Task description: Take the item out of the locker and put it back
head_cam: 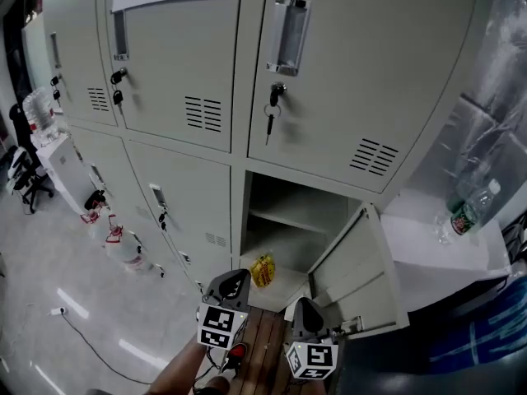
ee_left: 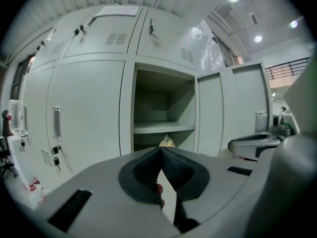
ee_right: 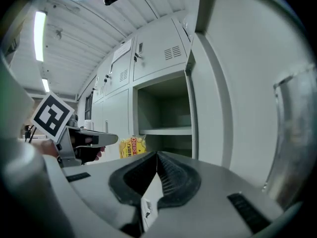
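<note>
A yellow snack packet lies on the bottom of the open lower locker, below its shelf. The locker door is swung out to the right. Both grippers hang in front of the opening, short of it. My left gripper is shut and holds nothing; in the left gripper view its jaws meet, and the packet peeks just above them. My right gripper is also shut and empty. In the right gripper view the packet shows left of the opening, next to the left gripper.
Closed lockers surround the open one; keys hang in the door above. A water bottle lies on a white surface at the right. Spray bottles stand on the floor at the left, near a water jug and a chair.
</note>
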### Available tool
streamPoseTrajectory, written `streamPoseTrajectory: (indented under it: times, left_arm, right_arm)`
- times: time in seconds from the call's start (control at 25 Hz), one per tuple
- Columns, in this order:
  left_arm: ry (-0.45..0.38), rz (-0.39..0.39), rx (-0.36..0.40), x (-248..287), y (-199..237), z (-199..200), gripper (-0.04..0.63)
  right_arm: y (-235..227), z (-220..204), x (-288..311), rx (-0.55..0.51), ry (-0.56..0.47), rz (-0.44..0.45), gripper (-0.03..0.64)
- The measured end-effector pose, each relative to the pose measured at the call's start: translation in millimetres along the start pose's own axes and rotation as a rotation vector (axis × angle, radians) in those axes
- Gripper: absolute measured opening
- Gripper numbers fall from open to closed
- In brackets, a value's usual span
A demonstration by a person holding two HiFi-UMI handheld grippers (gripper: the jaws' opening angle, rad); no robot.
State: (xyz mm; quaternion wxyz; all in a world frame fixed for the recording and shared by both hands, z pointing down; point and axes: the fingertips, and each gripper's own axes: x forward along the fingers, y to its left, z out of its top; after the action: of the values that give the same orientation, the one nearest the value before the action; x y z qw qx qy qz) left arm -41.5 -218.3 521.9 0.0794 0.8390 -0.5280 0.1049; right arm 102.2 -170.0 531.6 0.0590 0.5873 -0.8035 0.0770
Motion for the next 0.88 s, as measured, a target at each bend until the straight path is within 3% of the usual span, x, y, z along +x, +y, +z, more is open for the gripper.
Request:
streamPoseTrajectory:
  times: [0.32,0.88]
  left_arm:
    - [-0.054,0.025,0.007,-80,-25,17,0.020]
    - [-0.087,0.044,0.001,-201,-63,3,0.020]
  right_arm:
    - [18,19,-57,-0.033,-0.057,0.022,0.018]
    - [56,16,-154,-0.065,-0.094,0.043,0.018]
